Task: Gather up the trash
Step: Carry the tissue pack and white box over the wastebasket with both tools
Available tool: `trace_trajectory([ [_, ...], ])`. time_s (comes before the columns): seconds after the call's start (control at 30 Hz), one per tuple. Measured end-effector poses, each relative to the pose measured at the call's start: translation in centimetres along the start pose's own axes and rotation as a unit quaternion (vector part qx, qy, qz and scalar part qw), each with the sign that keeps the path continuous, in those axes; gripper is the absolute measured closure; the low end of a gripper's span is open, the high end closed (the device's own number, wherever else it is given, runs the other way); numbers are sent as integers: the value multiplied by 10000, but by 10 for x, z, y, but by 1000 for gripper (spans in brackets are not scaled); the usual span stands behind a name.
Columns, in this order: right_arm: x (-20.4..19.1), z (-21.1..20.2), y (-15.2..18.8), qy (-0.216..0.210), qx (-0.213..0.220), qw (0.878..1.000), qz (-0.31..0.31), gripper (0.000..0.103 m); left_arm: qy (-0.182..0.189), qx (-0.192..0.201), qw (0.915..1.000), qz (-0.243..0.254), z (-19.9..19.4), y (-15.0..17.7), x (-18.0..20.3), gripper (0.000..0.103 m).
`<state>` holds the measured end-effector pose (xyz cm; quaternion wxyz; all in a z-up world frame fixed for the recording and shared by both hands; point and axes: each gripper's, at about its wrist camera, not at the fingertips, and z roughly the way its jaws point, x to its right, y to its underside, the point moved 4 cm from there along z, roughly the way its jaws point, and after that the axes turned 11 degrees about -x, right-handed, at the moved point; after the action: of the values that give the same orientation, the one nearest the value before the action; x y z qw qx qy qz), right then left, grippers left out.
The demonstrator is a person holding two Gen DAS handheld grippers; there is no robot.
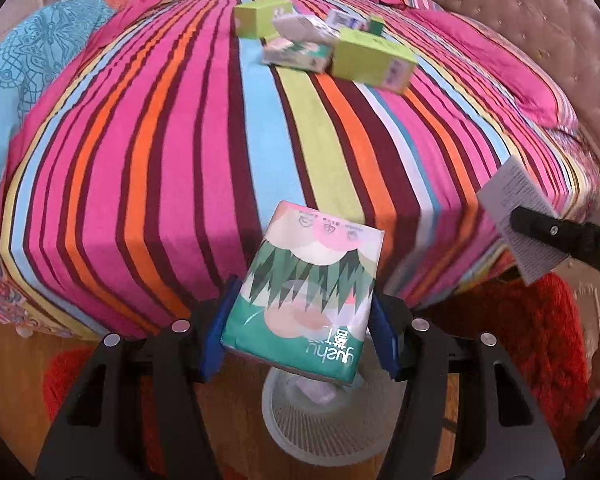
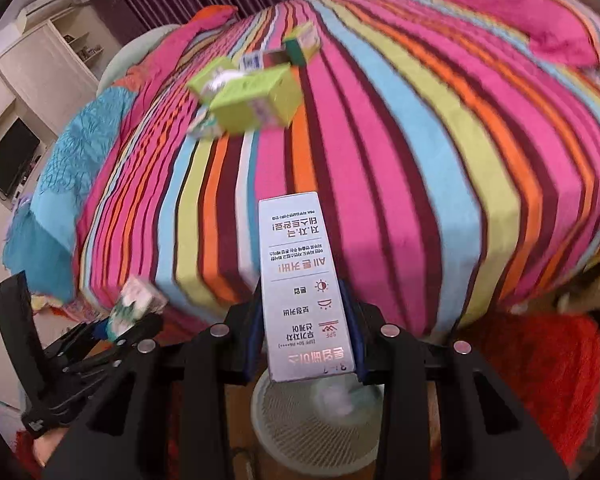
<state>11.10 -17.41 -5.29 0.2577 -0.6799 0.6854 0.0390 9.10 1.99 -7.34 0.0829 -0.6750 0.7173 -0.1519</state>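
Note:
My left gripper (image 1: 300, 320) is shut on a green tissue pack (image 1: 308, 288) and holds it above a white slatted bin (image 1: 332, 420). My right gripper (image 2: 304, 320) is shut on a grey printed carton (image 2: 304, 280) above the same bin (image 2: 312, 424). The right gripper and its carton (image 1: 520, 220) show at the right of the left wrist view. The left gripper and its pack (image 2: 136, 304) show at the lower left of the right wrist view. More trash lies far back on the striped bed (image 1: 180, 160): green boxes (image 1: 372, 60) and tissue packs (image 1: 296, 54).
The bin holds some crumpled wrapping (image 1: 316, 392). It stands on a wooden floor beside a red shaggy rug (image 1: 540, 340). A blue blanket (image 1: 20, 80) lies at the bed's left side, and a padded headboard (image 1: 520, 8) is at the far right.

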Motion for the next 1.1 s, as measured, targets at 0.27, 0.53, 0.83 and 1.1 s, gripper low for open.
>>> trace_trajectory([
  [0.27, -9, 23, 34, -105, -657, 9978, 60, 70, 231, -424, 9988, 49, 15, 36, 12, 44],
  [0.53, 2, 46, 56, -96, -1261, 9916, 276, 70, 399, -1101, 9931, 48, 47, 63, 16, 44],
  [0.83, 17, 85, 77, 34, -2073, 9764, 605, 70, 360, -1897, 9811, 137, 87, 78, 24, 44],
  [1.1, 31, 110, 92, 102, -2599, 9605, 992, 70, 343, -2440, 9692, -27, 111, 90, 20, 44],
])
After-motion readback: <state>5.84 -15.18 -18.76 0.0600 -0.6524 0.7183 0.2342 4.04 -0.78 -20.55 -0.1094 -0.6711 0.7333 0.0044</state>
